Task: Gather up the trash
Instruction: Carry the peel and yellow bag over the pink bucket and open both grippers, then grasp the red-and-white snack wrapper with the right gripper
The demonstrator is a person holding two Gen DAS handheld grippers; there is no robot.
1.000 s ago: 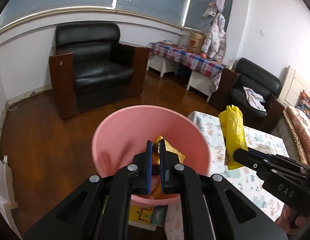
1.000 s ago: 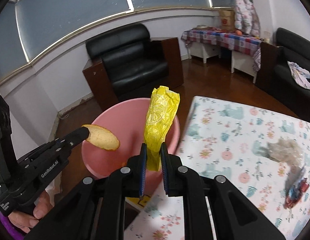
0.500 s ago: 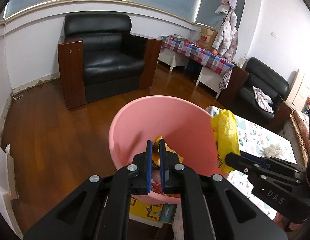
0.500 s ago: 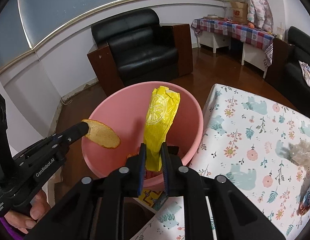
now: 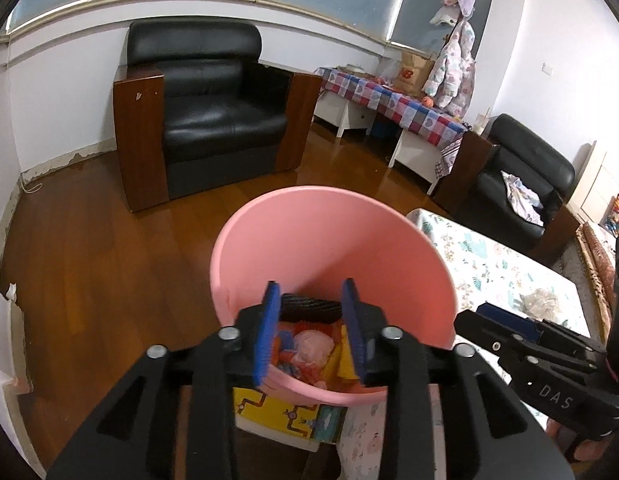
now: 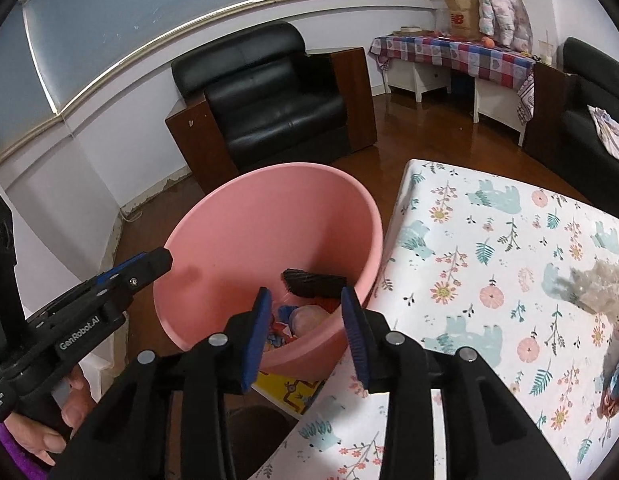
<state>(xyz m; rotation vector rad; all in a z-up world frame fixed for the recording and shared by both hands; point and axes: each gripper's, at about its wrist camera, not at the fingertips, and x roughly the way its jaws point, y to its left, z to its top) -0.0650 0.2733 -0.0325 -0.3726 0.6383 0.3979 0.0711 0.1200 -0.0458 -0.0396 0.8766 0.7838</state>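
A pink bin (image 5: 309,248) stands on the floor beside the table; it also shows in the right wrist view (image 6: 245,232). It holds a black brush-like piece (image 6: 313,282), a pinkish lump (image 5: 313,346), yellow wrapper (image 5: 343,358) and other scraps. My left gripper (image 5: 309,332) is open and empty over the bin's near rim. My right gripper (image 6: 305,332) is open and empty over the bin's near rim. A crumpled clear plastic wrapper (image 6: 597,284) and a red-blue wrapper (image 6: 615,392) lie on the table.
The table has a floral cloth (image 6: 489,264) right of the bin. A yellow printed box (image 5: 277,412) sits under the bin's near side. A black armchair (image 5: 205,120) stands behind on the wood floor, with a checkered-cloth table (image 5: 393,100) and another black chair (image 5: 521,184) beyond.
Both grippers have opened. The biscuit-like piece from the left gripper and the yellow wrapper from the right gripper have dropped into the pink bin.
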